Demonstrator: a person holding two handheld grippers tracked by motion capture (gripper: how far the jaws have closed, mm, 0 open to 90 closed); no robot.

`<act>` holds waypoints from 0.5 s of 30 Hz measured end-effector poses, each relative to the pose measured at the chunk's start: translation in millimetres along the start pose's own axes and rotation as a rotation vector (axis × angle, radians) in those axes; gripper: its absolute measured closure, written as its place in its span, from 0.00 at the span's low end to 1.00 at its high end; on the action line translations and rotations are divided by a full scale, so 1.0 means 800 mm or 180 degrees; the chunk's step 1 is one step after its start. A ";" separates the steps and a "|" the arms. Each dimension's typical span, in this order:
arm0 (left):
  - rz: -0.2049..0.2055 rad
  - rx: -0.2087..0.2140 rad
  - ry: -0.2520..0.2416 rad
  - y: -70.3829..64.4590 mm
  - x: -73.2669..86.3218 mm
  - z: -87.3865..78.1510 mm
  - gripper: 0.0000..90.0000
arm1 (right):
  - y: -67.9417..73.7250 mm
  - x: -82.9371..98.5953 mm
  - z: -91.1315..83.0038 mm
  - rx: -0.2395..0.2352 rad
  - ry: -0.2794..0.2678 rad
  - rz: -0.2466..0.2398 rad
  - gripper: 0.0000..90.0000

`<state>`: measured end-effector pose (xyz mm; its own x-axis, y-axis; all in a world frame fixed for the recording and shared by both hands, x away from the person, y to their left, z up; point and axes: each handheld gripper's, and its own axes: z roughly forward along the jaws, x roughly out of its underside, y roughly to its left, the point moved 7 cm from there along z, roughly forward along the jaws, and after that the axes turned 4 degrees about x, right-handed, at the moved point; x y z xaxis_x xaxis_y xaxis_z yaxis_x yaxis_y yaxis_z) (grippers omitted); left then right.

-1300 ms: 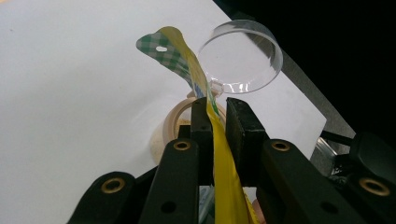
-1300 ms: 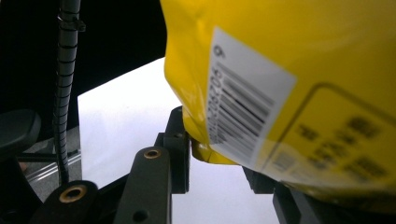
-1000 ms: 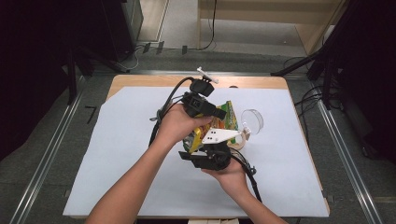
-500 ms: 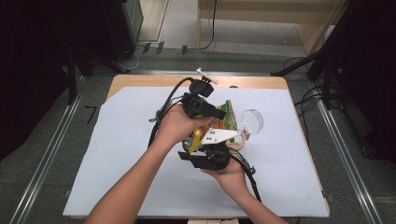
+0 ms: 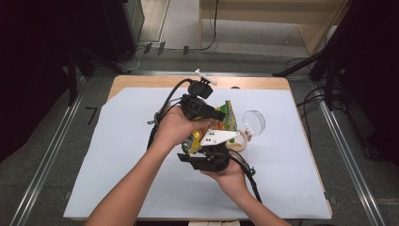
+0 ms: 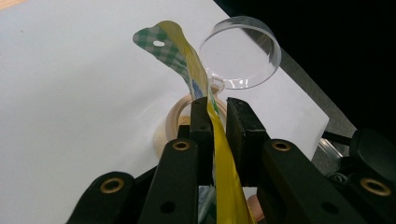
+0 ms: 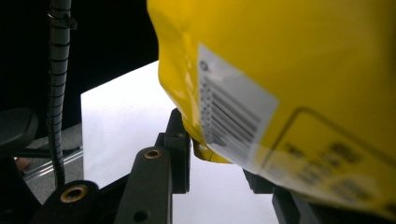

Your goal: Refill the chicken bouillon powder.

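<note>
In the right gripper view the yellow packet (image 7: 289, 84) runs off the top and right edges, and its printing beside the barcode is too blurred to read; it covers the right tool's (image 7: 219, 154) far jaw almost wholly. In the left gripper view the packet's lower part drops out of sight between the left tool's (image 6: 218, 116) jaws, which also hide part of the tape roll (image 6: 175, 122). From above, hands cover most of the packet.

You're working in a lab or recording studio: a wooden table (image 5: 141, 81) covered edge to edge with a white sheet (image 5: 117, 155), metal floor rails (image 5: 47, 160), loose cables (image 5: 155, 47), black stand legs (image 5: 301, 68).
</note>
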<state>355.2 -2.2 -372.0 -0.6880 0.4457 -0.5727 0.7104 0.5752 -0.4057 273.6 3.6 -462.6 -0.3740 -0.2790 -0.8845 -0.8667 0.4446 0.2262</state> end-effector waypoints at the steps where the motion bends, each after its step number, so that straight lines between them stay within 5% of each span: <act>1: -0.0004 0.0004 0.0001 0.000 0.000 -0.001 0.91 | 0.001 -0.001 0.000 -0.0007 0.0000 0.0000 0.76; 15: -0.0027 0.0028 0.0020 0.002 -0.003 0.001 0.91 | 0.001 -0.002 -0.001 -0.0005 -0.0011 0.0034 0.76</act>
<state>358.1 -3.0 -371.3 -0.6948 0.4452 -0.5649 0.7058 0.5729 -0.4167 273.7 3.9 -460.5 -0.3819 -0.2713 -0.8835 -0.8632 0.4463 0.2361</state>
